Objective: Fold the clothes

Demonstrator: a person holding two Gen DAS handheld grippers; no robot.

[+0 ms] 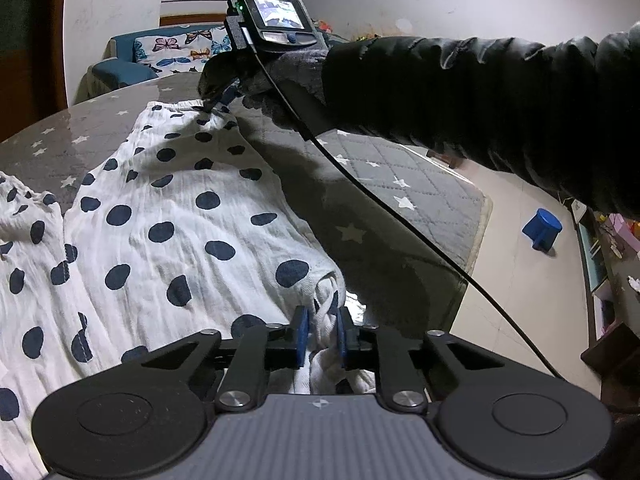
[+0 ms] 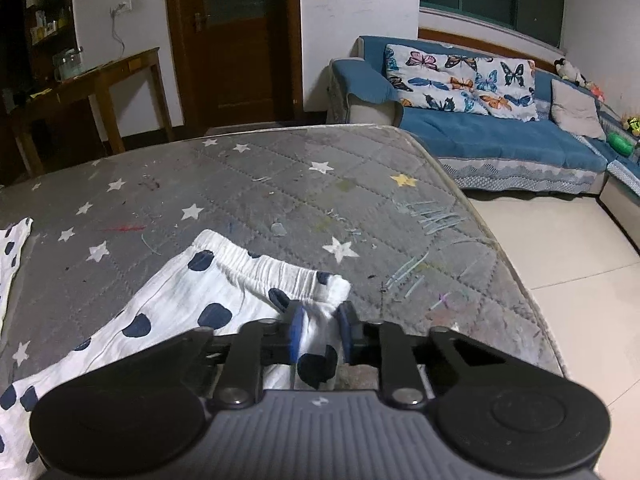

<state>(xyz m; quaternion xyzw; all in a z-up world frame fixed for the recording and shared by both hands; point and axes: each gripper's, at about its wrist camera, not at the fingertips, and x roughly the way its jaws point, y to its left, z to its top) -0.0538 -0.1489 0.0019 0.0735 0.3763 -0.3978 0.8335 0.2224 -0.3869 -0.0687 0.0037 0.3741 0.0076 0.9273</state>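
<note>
White trousers with dark blue dots lie spread on a grey star-patterned mat. My left gripper is shut on bunched cloth at the near leg end. My right gripper is shut on the corner of the elastic waistband. In the left wrist view the right gripper shows at the far end of the garment, held by a gloved hand in a black sleeve. A second dotted piece lies to the left; its edge also shows in the right wrist view.
The mat's right edge drops to a tiled floor. A blue sofa with butterfly cushions stands beyond. A wooden side table and a door stand at the back left. A blue cup lies on the floor. A black cable crosses above the mat.
</note>
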